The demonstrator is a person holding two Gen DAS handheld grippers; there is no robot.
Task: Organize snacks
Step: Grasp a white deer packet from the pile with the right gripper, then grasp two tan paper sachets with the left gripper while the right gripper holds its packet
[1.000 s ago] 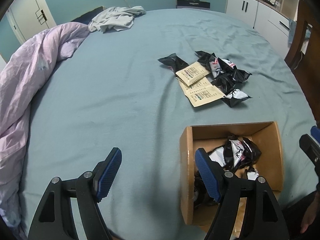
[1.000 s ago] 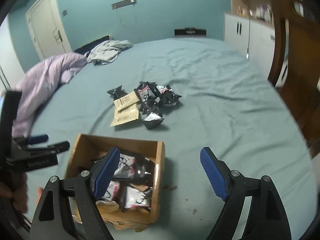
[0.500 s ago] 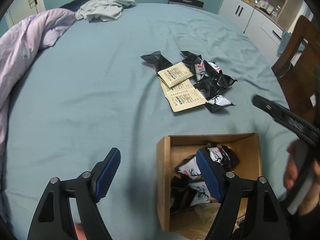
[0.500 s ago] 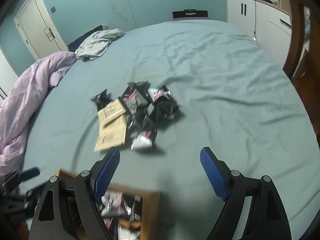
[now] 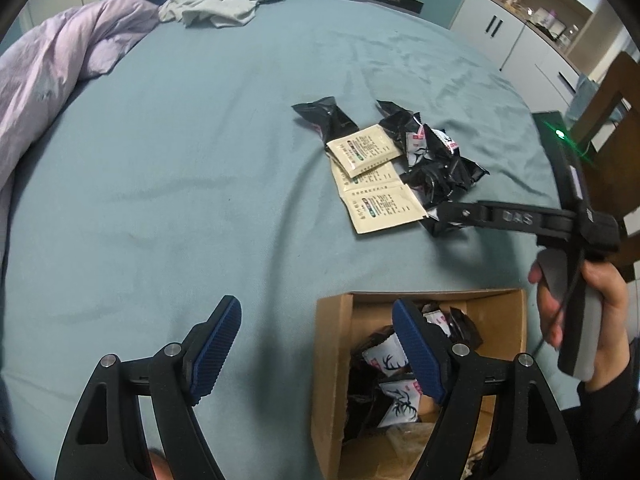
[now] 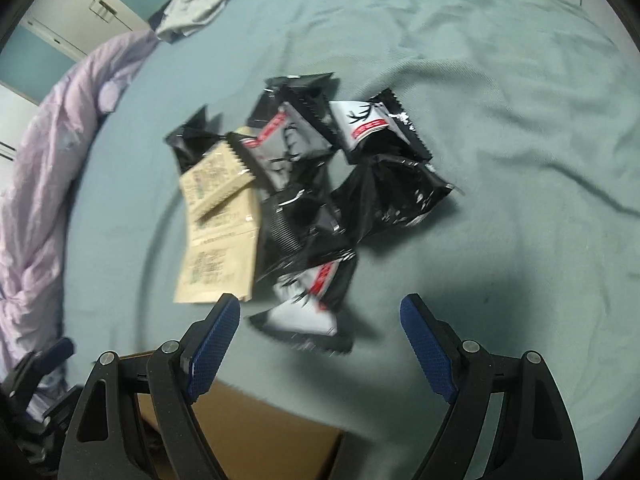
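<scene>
A heap of snack packets lies on the blue-green bed sheet: black and white wrappers [image 6: 372, 196] [image 5: 432, 160] beside tan sachets [image 6: 220, 216] [image 5: 380, 204]. My right gripper [image 6: 320, 336] hangs open just above the heap's near edge, and a black and white packet [image 6: 308, 308] shows between its blue pads without touching them. From the left wrist view that gripper's finger [image 5: 500, 216] reaches over the heap, held by a hand [image 5: 576, 308]. My left gripper [image 5: 316, 344] is open and empty, its right pad over the cardboard box [image 5: 332, 360] that holds several packets [image 5: 388, 360].
A lilac duvet [image 5: 48, 72] is bunched along the left side of the bed, with grey clothing [image 5: 224, 4] at the far end. White cabinets [image 5: 508, 40] and a wooden chair [image 5: 616, 92] stand to the right. The box's corner [image 6: 256, 436] shows under the right gripper.
My right gripper has swung from over the box out to the heap and dipped toward it, so the packets now look much larger. The left gripper has tilted down a little beside the box.
</scene>
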